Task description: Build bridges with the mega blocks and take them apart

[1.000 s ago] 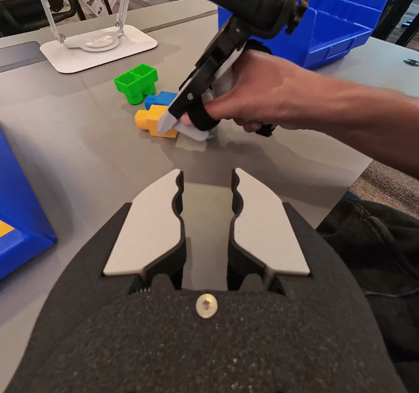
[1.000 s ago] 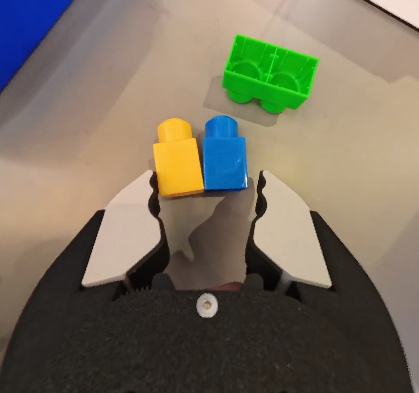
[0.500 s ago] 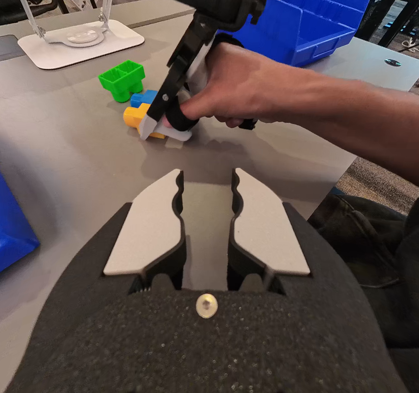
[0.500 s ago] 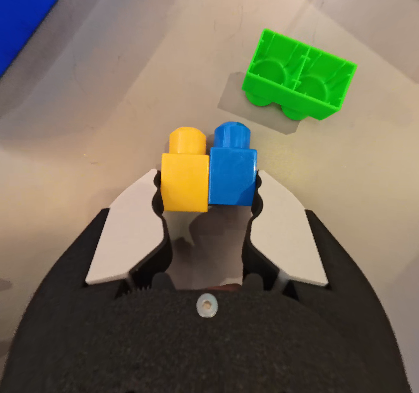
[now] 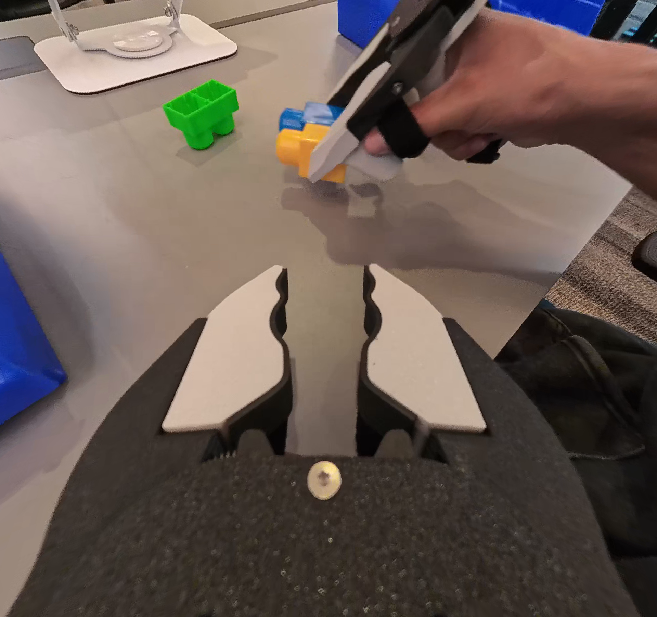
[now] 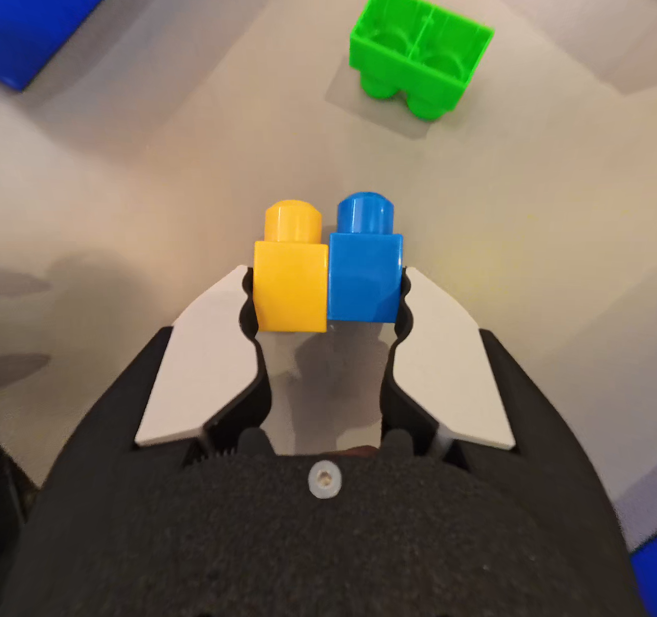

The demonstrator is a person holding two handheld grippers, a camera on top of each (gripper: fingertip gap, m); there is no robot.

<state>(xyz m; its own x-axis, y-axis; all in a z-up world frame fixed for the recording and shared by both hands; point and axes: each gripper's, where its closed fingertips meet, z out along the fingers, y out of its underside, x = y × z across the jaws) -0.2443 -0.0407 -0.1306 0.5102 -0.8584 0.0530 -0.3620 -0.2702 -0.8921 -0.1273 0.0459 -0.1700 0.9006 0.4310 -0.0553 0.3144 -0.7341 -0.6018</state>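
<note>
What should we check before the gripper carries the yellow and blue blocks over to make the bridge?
1. Right gripper squeezes both blocks together: ok, yellow block and blue block sit side by side between its fingers.
2. Blocks lifted off the table: ok, the left wrist view shows a gap beneath them.
3. Grip deep enough: cannot tell, only the fingertips hold them.
4. Green block ready as the top: not ok, it stands upside down on its studs.
5. Left gripper free to help: ok, open and empty.
</note>
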